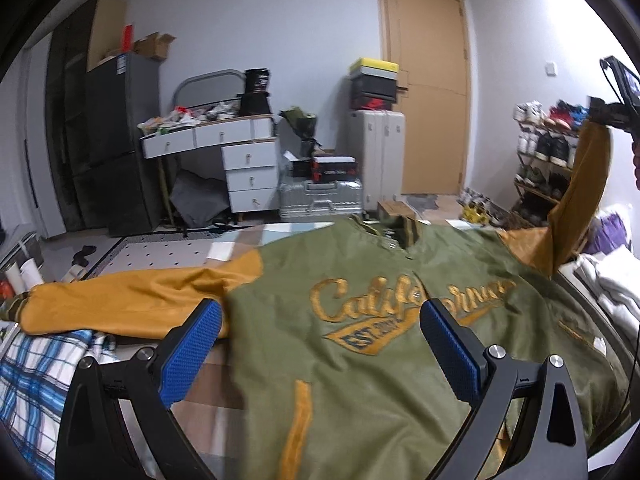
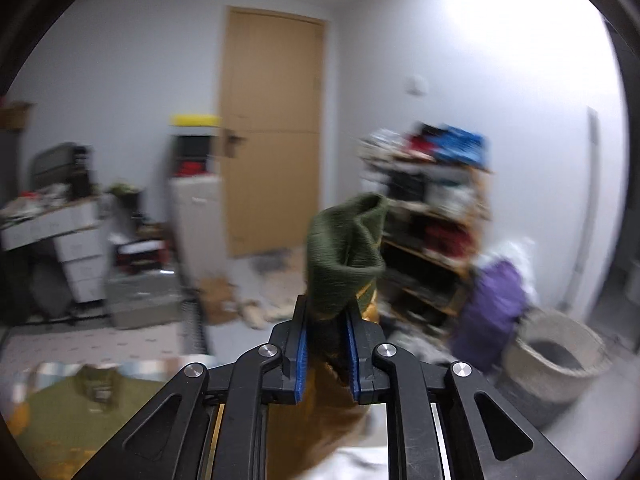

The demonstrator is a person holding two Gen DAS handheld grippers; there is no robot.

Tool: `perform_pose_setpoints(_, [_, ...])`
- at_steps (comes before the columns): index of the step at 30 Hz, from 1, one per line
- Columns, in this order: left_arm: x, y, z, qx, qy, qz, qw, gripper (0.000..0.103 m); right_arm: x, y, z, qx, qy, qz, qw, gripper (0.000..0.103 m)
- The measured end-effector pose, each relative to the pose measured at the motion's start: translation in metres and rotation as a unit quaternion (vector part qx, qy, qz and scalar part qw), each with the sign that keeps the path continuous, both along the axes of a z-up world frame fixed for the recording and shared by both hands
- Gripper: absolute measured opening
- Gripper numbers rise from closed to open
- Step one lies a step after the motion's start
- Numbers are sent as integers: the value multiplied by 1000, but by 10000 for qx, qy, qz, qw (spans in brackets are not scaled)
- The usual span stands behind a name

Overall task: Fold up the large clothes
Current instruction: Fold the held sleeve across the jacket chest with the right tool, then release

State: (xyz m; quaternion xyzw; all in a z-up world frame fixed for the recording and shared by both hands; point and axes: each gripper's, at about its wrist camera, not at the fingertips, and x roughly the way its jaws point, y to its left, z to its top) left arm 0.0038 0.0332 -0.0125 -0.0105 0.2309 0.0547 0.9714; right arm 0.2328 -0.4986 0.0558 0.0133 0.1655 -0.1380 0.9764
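The green jacket point(image 1: 360, 360) with mustard sleeves lies spread face up on the bed point(image 1: 208, 384), its collar toward the far edge. The left gripper point(image 1: 320, 332) hovers over the chest with its blue pads wide apart, holding nothing. The right gripper point(image 2: 326, 328) is clamped on the ribbed green cuff point(image 2: 344, 248) of the right sleeve point(image 1: 580, 200), which rises above the bed's right edge.

wooden door point(image 1: 428, 84), white drawers point(image 1: 250, 168), shoe rack point(image 1: 544, 168)
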Motion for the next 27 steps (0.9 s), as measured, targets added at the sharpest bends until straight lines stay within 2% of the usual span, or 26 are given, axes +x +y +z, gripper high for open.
perform_pose_setpoints(3, [-7, 18, 4, -69, -105, 274, 9995, 97, 7, 73, 5, -24, 15, 878, 9961, 9])
perform_pose_setpoints(6, [-10, 25, 9, -54, -230, 494, 9985, 97, 13, 148, -10, -96, 86, 1595, 9871, 9])
perform_pose_setpoints(9, [-11, 37, 9, -516, -190, 533, 9971, 97, 22, 225, -51, 187, 416, 2351, 9709, 9])
perform_pose_setpoints(11, [-10, 40, 8, -568, -186, 610, 9963, 97, 28, 261, -79, 298, 615, 2647, 9619, 9])
perform_pose_setpoints(12, [-10, 41, 8, -548, -200, 645, 9962, 97, 33, 289, -104, 366, 841, 2828, 9548, 9])
perform_pose_setpoints(15, [-11, 44, 7, -508, -228, 700, 9960, 97, 39, 343, -155, 436, 1306, 3147, 9391, 9])
perform_pose_setpoints(18, [-12, 44, 6, -531, -246, 660, 9961, 97, 47, 397, -222, 273, 1998, 3408, 9182, 9])
perform_pose_setpoints(22, [-14, 44, 5, -419, -264, 608, 9969, 97, 46, 431, -284, 26, 2601, 3457, 9016, 10])
perform_pose_setpoints(25, [-14, 43, 4, -448, -247, 541, 9972, 97, 43, 443, -297, -268, 2632, 3453, 9005, 10])
perform_pose_setpoints(27, [-13, 43, 3, -424, -241, 518, 9975, 97, 43, 453, -300, -391, 2736, 3526, 8940, 18])
